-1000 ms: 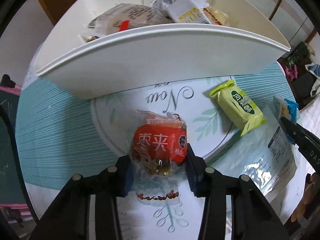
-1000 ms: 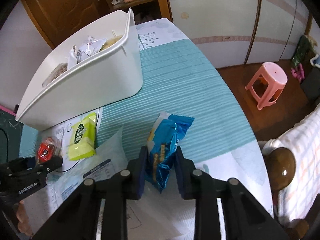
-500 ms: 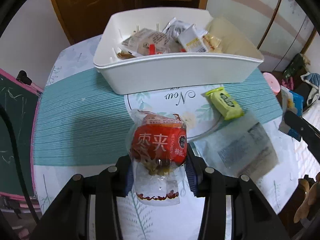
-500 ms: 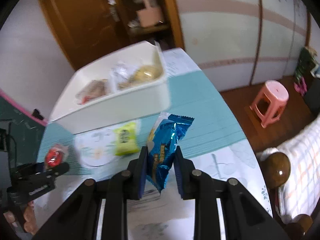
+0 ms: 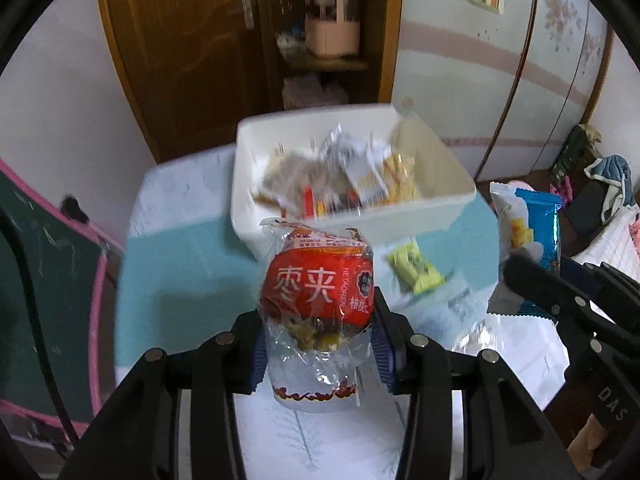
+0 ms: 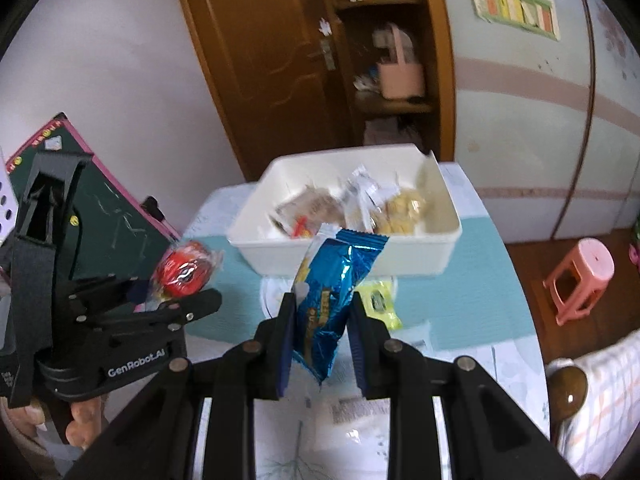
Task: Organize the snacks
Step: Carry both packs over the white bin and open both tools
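Note:
My left gripper point(image 5: 318, 332) is shut on a red snack packet point(image 5: 318, 288) with a clear wrapper, held up above the table. The right gripper point(image 6: 322, 320) is shut on a blue foil snack bag point(image 6: 332, 292), also lifted. Each gripper shows in the other's view: the right one point(image 5: 532, 272) with the blue bag point(image 5: 538, 224) at the right edge, the left one point(image 6: 180, 292) with the red packet point(image 6: 184, 268) at the left. Ahead stands a white bin point(image 5: 440, 204) point(image 6: 420, 248) holding several wrapped snacks. A yellow-green packet point(image 5: 416, 268) point(image 6: 378, 300) lies on the table in front of the bin.
The table has a teal striped cloth point(image 5: 176, 272) and a printed sheet point(image 6: 360, 412) near me. A green chalkboard with a pink frame point(image 6: 116, 216) leans at the left. A pink stool point(image 6: 580, 276) stands on the floor at the right. A wooden cabinet point(image 5: 320, 40) is behind.
Both grippers have risen and tilted up with their snacks held. The bin, close and large before, now looks smaller and farther below, and the cabinet and wall have come into view.

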Available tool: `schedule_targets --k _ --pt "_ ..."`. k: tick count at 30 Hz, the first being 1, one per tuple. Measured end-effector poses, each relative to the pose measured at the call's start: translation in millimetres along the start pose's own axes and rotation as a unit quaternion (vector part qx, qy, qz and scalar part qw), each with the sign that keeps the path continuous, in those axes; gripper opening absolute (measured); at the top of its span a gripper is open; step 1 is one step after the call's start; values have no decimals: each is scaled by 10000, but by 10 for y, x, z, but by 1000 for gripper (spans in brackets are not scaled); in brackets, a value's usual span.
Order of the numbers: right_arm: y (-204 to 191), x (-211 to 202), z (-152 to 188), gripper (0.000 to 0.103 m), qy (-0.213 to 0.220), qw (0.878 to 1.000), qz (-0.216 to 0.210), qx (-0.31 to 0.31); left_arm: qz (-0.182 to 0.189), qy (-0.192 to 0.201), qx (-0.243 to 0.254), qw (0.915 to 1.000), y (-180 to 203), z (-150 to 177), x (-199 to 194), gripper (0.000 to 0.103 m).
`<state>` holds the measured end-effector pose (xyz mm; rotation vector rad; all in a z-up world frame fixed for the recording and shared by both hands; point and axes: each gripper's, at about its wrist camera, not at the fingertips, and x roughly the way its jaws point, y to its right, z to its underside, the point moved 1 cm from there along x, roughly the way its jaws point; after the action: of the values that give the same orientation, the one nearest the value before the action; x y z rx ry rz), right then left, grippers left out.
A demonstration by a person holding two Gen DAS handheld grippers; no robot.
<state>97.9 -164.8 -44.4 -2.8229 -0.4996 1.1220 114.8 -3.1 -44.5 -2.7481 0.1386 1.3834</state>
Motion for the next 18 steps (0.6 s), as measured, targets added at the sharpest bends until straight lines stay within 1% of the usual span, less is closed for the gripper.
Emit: schedule_targets --k 3,6,11,12,14,15,18 --pt "-32 -92 -299 25 274 9996 -20 -104 -14 190 49 9998 -53 -319 -142 42" --pt "-22 -199 -698 25 624 9978 47 -219 -76 403 101 9991 -99 -704 -287 42" --pt "-22 -384 -1493 25 1411 9882 367 -472 -243 670 -3 9975 -215 -1453 -460 42" --pt "-15 -381 -1631 25 1485 9868 424 -486 -370 783 -27 9962 -239 -1634 -474 42" --pt "14 -333 -1905 25 1588 9846 544 -493 -549 899 -70 9944 -267 -1883 -466 42" --pt "35 -283 -2003 25 1581 9846 562 -482 -642 937 -91 9935 -280 -2029 -433 42" --pt "158 -39 -2222 25 1424 9875 546 -404 -869 923 -107 9919 -301 -2295 -234 42"
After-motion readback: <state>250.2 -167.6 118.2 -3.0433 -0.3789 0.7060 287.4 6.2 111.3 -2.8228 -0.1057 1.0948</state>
